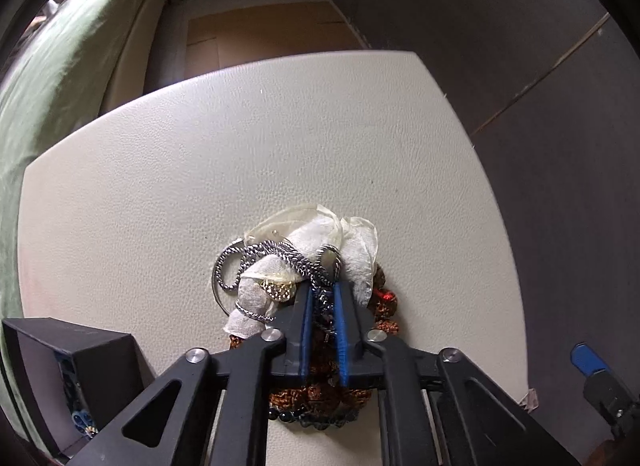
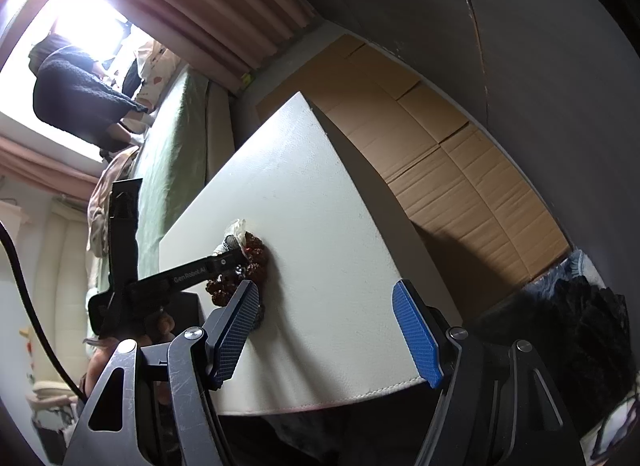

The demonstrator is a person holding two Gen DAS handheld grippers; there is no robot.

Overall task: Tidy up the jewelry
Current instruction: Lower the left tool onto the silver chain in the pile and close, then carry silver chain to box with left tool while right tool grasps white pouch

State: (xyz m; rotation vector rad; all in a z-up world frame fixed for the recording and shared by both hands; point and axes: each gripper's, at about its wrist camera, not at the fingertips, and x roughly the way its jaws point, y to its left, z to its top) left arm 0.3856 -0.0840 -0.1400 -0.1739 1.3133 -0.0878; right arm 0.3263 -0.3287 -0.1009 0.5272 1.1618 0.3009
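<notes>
A tangled jewelry pile lies on the cream padded surface [image 1: 200,169]: a silver chain [image 1: 280,256], white tissue paper [image 1: 352,250], a small gold piece [image 1: 278,289], brown bead strands [image 1: 320,394] and dark beads [image 1: 296,417]. My left gripper [image 1: 322,290] has its blue pads closed on the silver chain at the pile's near side. In the right wrist view the pile [image 2: 244,262] lies under the left gripper [image 2: 236,254]. My right gripper [image 2: 326,298] is open and empty, above the surface's near edge, to the right of the pile.
An open black jewelry box [image 1: 76,362] stands at the near left corner. A green bed [image 1: 60,77] lies to the left, flattened cardboard [image 2: 440,153] on the floor beyond. Dark clothing [image 2: 576,314] lies at the right. The surface's edges drop off on all sides.
</notes>
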